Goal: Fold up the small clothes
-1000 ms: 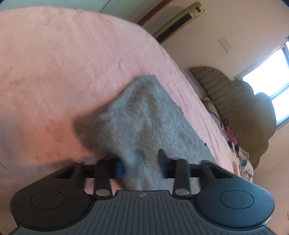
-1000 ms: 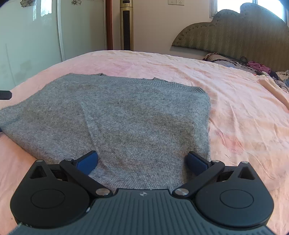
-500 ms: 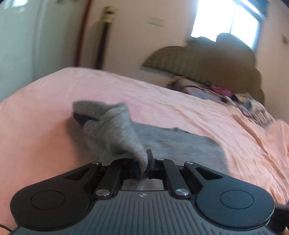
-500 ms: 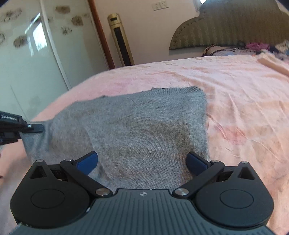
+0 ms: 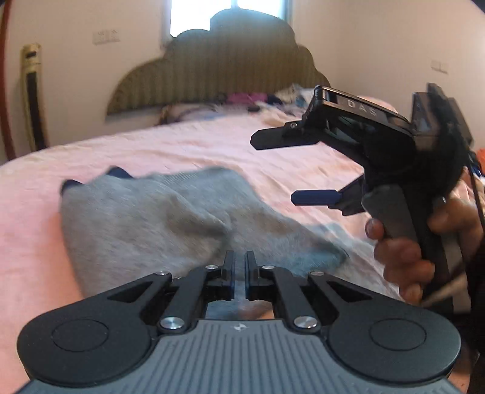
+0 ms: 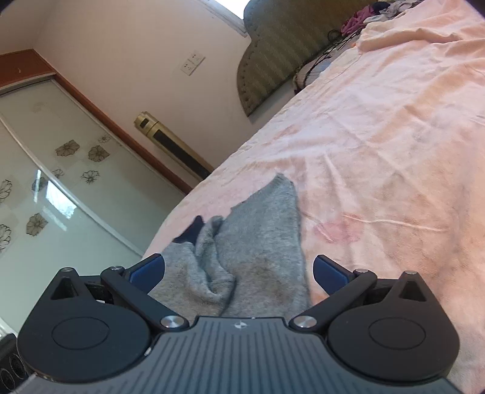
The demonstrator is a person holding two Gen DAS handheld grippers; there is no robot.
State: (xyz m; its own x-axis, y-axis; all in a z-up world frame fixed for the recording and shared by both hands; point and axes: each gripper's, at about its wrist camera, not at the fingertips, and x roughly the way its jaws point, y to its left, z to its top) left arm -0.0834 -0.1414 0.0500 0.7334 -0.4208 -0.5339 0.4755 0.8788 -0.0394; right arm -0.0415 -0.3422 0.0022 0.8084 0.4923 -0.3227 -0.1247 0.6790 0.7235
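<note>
A pink sheet [image 5: 188,145] covered the bed. At its far edge a padded, scalloped headboard [image 5: 218,72] stood under a bright window [image 5: 227,13], loose clothes [image 5: 245,97] heaped at its foot. A gold tower fan [image 6: 174,145] stood beside a flower-patterned sliding door [image 6: 60,188]

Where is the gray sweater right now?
The gray sweater lies bunched on the pink bedsheet, low in the middle of both wrist views. The left hand-held gripper pinches its near edge, and the open right hand-held gripper hovers beside it.
</note>
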